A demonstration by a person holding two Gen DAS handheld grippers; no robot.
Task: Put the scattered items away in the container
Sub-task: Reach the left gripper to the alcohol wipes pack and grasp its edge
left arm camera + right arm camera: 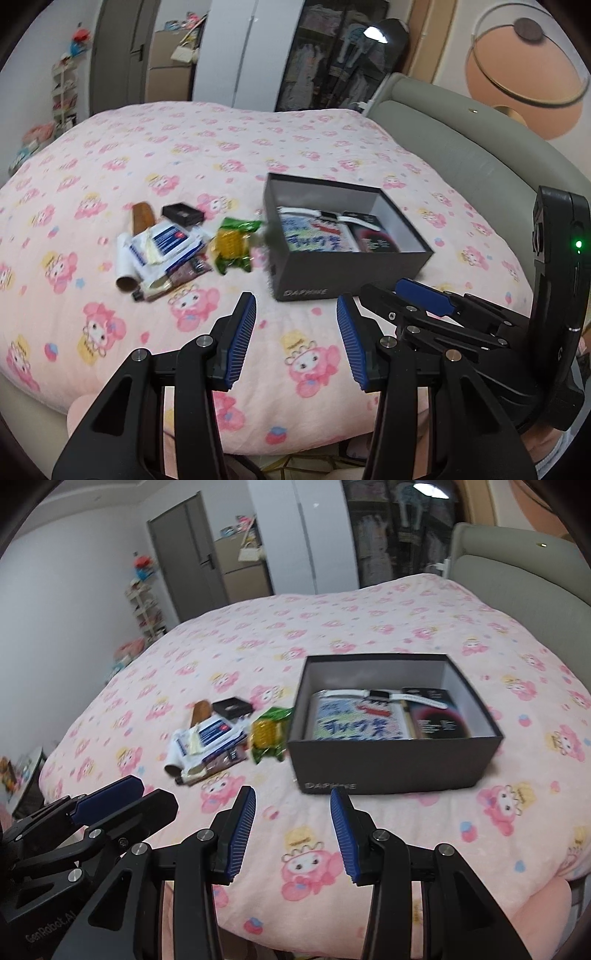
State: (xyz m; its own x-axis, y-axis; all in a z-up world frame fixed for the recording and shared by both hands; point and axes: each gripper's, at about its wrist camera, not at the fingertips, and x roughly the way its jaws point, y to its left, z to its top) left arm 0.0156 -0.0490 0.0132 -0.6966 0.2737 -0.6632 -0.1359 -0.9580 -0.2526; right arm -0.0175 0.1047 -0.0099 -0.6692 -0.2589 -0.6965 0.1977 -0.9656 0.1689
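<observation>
Both pairs of tongs hang over the near edge of the bed [184, 147], side by side and empty: the left tongs [295, 339] stand partly open with nothing between the blue pads, and the right tongs [291, 829] are the same, parted with only the pink quilt showing through the gap.

The dark box [391, 760] sits open on the quilt, and it already holds a printed packet [354, 720], a dark packet and a white-strapped watch. Everything still loose lies in one heap just left of the box. Nearest its left wall, touching or almost touching it, is the green-and-yellow snack bag [267, 734]. Left of that lie a pile of white and blue sachets [166, 243], a white roll [123, 266], a brown comb-like piece [142, 216] and a small black case [183, 214] at the far side of the heap.

The snack bag looks light, crinkly and likely slippery; its crimped end seam is probably the best place to pinch, since the puffed middle would squash. The sachets are thin and limp, overlapping each other, so a grip at a free corner may drag neighbours along. The roll should be stiff enough to take across its width. The case is rigid and small.

The quilt is soft and will give under any pressure. The box walls stand high, so each item needs lifting clear of the left rim. Open bed lies all around, with ample room near the tongs.
</observation>
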